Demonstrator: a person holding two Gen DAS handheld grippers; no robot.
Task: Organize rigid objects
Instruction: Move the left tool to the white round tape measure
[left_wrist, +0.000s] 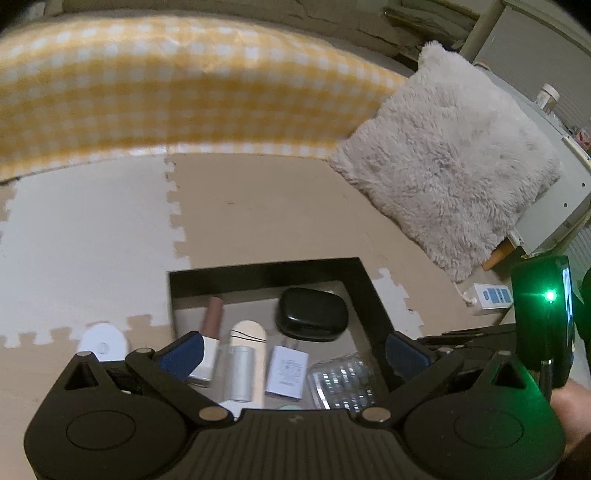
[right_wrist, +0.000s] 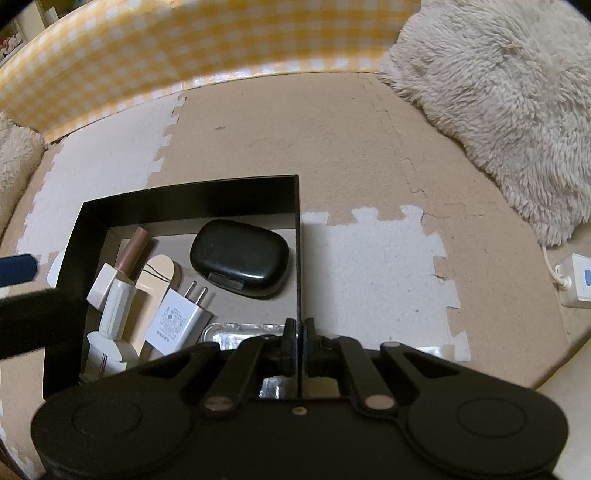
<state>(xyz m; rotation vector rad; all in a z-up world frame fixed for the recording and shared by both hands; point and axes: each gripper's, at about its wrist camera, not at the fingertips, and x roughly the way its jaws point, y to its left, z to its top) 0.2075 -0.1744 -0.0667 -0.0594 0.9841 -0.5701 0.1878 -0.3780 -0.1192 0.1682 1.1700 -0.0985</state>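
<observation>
**Right gripper pinches the box wall**

The right gripper (right_wrist: 300, 334) is pressed together on the right wall of the black rectangular box (right_wrist: 299, 236). The left gripper (left_wrist: 295, 350) hangs spread wide above it. Inside lie a glossy black oval case (right_wrist: 240, 258) and white plug adapter (right_wrist: 177, 319).

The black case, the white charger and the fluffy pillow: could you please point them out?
black case (right_wrist: 240, 254): right wrist view, middle of its lid.
white charger (right_wrist: 175, 319): right wrist view, printed face.
fluffy pillow (left_wrist: 450, 166): left wrist view, centre of its fur.
</observation>
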